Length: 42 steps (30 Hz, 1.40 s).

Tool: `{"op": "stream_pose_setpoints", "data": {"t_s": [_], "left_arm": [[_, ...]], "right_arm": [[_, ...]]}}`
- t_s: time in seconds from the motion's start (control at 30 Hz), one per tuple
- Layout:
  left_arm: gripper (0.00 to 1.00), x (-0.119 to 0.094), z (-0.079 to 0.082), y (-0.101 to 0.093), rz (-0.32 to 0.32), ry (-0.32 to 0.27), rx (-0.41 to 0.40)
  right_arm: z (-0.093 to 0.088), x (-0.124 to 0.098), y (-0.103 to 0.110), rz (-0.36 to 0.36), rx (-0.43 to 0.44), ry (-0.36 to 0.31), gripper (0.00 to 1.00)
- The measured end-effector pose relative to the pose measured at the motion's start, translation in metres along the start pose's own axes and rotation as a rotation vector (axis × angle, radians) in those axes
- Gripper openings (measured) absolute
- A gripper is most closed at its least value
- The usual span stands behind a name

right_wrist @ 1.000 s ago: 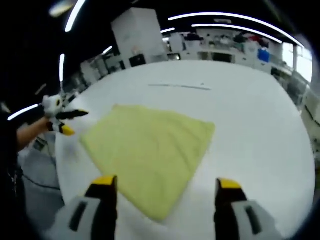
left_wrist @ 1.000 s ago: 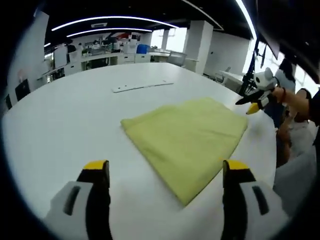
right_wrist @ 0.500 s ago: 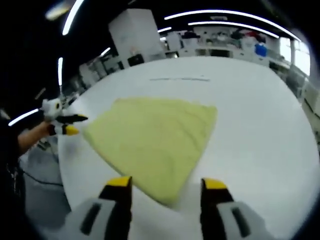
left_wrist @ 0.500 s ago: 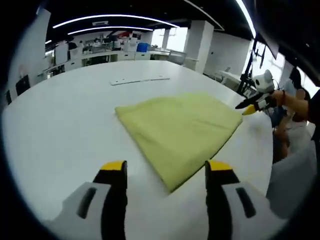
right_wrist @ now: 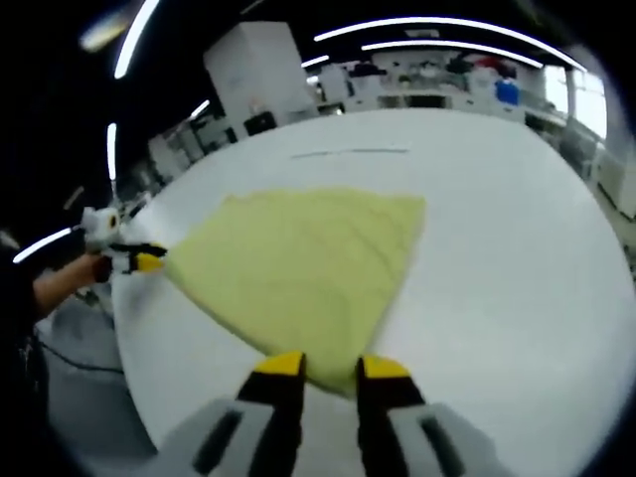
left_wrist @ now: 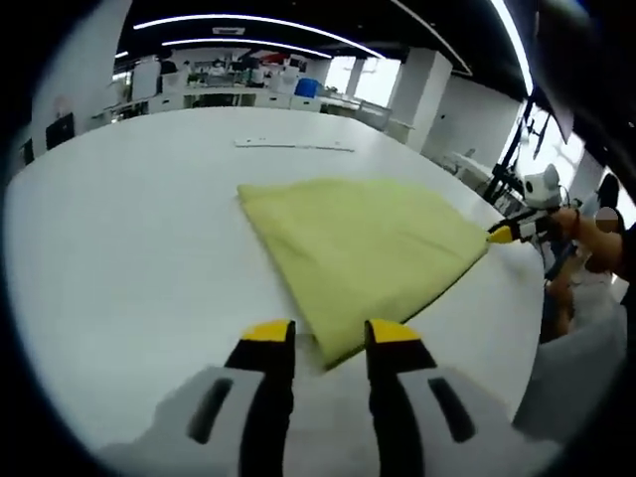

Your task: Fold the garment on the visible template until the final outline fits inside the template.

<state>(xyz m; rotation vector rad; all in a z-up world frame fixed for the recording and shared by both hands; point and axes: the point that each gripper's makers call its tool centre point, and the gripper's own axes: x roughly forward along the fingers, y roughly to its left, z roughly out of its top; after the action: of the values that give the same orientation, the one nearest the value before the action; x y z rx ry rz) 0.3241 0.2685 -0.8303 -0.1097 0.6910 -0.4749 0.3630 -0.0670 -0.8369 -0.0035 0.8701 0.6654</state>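
The soft, floppy yellow garment [left_wrist: 363, 243] lies flat on the white table [left_wrist: 129, 229], and the left gripper [left_wrist: 329, 344] and right gripper [right_wrist: 331, 376], jaws nearly together, look ready to pinch its near corners.

The thin strip [left_wrist: 293, 146] at 12 o'clock on the desk [left_wrist: 119, 229] is too small to identify. Both views leave it unclear whether the fingers [right_wrist: 281, 370] touch the cloth [right_wrist: 308, 268].
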Motion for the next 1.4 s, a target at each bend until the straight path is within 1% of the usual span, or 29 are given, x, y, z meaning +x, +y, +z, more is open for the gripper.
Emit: {"op": "stream_pose_setpoints", "data": {"t_s": [0.03, 0.07, 0.13, 0.2, 0.33, 0.43, 0.57, 0.73, 0.87, 1.13, 1.27, 1.4], "left_arm": [[0.16, 0.001, -0.005, 0.002, 0.009, 0.019, 0.008], [0.13, 0.002, -0.007, 0.003, 0.011, 0.024, 0.006], [0.11, 0.001, -0.008, 0.003, 0.008, 0.024, -0.013], [0.08, 0.002, -0.01, 0.003, 0.005, 0.019, -0.035], [0.01, 0.001, -0.012, 0.0, 0.005, 0.025, -0.035], [0.01, 0.0, -0.012, 0.0, 0.008, 0.027, -0.037], [0.01, -0.001, -0.014, 0.001, 0.01, 0.039, -0.033], [0.0, -0.005, -0.017, -0.001, 0.008, 0.057, -0.028], [0.0, -0.009, -0.021, -0.006, 0.0, 0.074, -0.015], [0.0, -0.012, -0.027, -0.007, -0.002, 0.091, 0.005], [0.0, -0.015, -0.027, -0.013, -0.007, 0.089, 0.014], [0.0, -0.017, -0.031, -0.016, -0.012, 0.109, 0.032]], "right_arm": [[0.0, 0.0, -0.002, -0.005, 0.004, -0.004, 0.12], [-0.001, -0.001, -0.001, -0.008, 0.005, -0.004, 0.11], [-0.002, -0.002, -0.003, -0.016, 0.004, 0.001, 0.08], [-0.003, -0.001, -0.004, -0.024, 0.004, 0.002, 0.06], [-0.006, -0.001, -0.005, -0.031, 0.005, 0.005, 0.03], [-0.01, 0.0, -0.006, -0.034, -0.009, 0.022, 0.0], [-0.012, -0.003, -0.001, -0.032, -0.021, 0.024, 0.0], [-0.016, -0.006, -0.001, -0.025, -0.028, 0.035, 0.0], [-0.021, -0.009, 0.002, -0.021, -0.033, 0.044, 0.0], [-0.03, -0.017, 0.008, -0.009, -0.045, 0.054, 0.0], [-0.032, -0.02, 0.01, -0.009, -0.048, 0.053, 0.0], [-0.034, -0.022, 0.011, -0.011, -0.056, 0.058, 0.0]]}}
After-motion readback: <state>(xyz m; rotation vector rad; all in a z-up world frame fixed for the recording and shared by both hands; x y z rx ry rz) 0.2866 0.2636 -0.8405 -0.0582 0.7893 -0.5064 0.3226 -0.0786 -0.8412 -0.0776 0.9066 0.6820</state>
